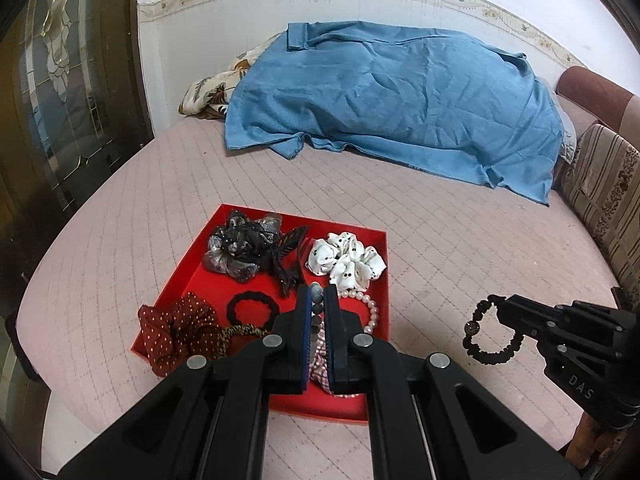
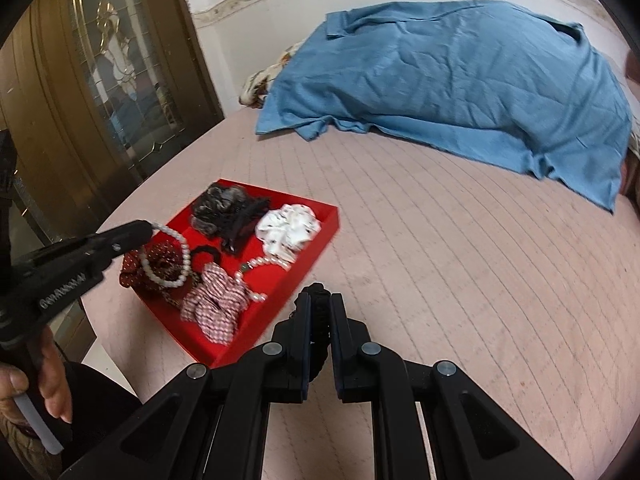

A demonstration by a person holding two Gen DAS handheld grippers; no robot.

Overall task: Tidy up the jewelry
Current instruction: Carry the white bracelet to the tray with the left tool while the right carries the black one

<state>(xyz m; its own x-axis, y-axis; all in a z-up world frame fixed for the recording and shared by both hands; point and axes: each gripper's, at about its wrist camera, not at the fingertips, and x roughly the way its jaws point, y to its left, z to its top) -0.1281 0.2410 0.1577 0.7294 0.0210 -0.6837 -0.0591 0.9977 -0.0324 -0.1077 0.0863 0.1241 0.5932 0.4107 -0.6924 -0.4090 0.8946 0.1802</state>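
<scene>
1. Left wrist view: the left gripper (image 1: 316,300) is clenched on a pearl bracelet (image 1: 370,308), whose beads loop out to the right of its fingertips, over the red tray (image 1: 382,264).
2. Ahead of the fingertips lie a white scrunchie (image 1: 346,260) and a grey-black hair flower (image 1: 240,246); to their left lie a black hair tie (image 1: 252,308) and a dark red dotted scrunchie (image 1: 176,326).
3. Far to its right, off the tray and above the pink bed cover (image 1: 440,248), the right gripper (image 1: 498,304) grasps a black bead bracelet (image 1: 488,334) that hangs free.
4. Right wrist view: black beads sit pinched between the right fingers; the tray is ahead-left, holding a checked scrunchie (image 2: 214,308) and a pearl strand (image 2: 264,262).
5. Judgement: most pieces already rest in the tray, but loosely heaped; both bracelets remain in the air, unplaced.
</scene>
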